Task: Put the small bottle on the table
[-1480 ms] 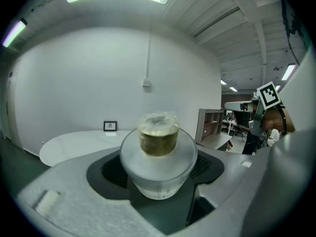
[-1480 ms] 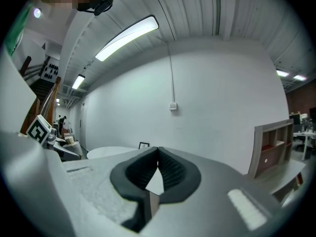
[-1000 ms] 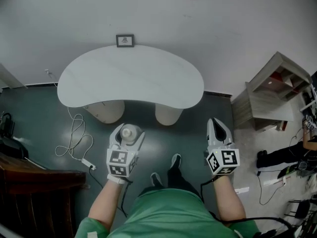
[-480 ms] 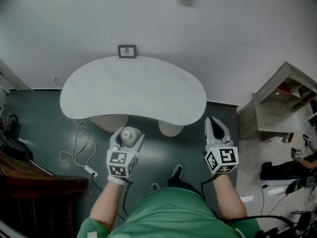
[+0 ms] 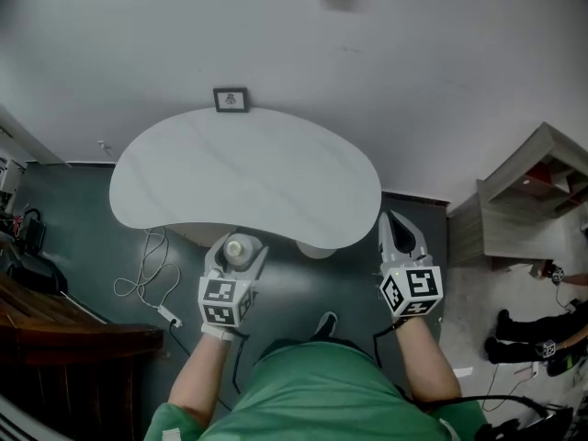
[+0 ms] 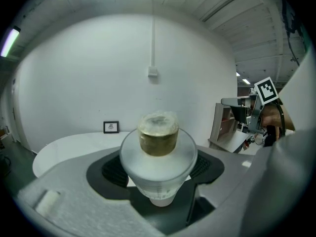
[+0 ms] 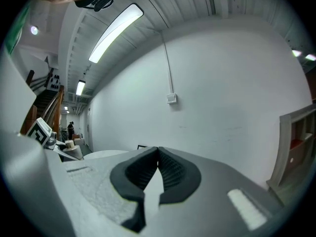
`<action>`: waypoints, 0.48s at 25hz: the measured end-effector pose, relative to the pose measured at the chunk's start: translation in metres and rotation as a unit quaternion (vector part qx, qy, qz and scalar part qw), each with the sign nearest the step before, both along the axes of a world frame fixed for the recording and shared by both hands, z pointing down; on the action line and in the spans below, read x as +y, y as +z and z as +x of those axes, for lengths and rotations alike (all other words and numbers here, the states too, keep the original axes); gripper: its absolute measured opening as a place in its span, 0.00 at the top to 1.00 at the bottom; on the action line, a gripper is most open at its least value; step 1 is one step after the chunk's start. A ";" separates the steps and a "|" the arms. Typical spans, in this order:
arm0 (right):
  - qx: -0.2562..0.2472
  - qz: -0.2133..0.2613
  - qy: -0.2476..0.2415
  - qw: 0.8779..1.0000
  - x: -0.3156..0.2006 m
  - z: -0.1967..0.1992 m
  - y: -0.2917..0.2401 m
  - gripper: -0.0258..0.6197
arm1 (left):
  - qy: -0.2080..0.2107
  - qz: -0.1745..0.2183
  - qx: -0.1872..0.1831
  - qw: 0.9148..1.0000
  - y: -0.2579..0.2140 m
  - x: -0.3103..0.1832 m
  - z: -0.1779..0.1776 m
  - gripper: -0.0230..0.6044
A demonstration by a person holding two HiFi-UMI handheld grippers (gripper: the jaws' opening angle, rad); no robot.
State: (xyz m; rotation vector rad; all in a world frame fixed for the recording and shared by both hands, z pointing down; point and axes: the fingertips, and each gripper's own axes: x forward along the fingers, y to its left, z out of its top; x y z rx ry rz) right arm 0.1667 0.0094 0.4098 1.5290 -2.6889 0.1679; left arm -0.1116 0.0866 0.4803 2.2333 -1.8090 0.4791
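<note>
- The left gripper (image 5: 239, 244) is clamped on the small bottle (image 6: 158, 147); its jaws stand only as far apart as the bottle's body is wide, and the dark pads (image 6: 106, 169) press that body on both sides, with the brownish cap standing upright above them.
- From overhead the bottle hangs over the dark floor, just short of the near rim of the white table (image 5: 248, 168); it is not yet above the top.
- The step in hand looks like the carry; to do it well, I would keep the bottle upright, bring it forward over bare tabletop well inside the rim, lower it until its base seats flat, and only then ease the jaws apart.
- How high the base rides above the tabletop is hard to judge from here.
- The right gripper (image 5: 397, 228) sits off the table's right end; its jaws are pressed together with nothing between them, so it takes no part.
</note>
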 end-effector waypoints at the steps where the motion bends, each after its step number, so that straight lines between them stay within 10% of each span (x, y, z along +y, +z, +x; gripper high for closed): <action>1: -0.001 0.001 -0.001 1.000 -0.006 0.004 -0.001 0.96 | -0.005 0.000 0.000 1.000 0.000 -0.004 0.001 0.41; 12: -0.010 -0.016 -0.029 0.999 -0.050 0.012 0.010 0.96 | -0.016 -0.009 -0.021 1.000 0.016 -0.042 0.020 0.41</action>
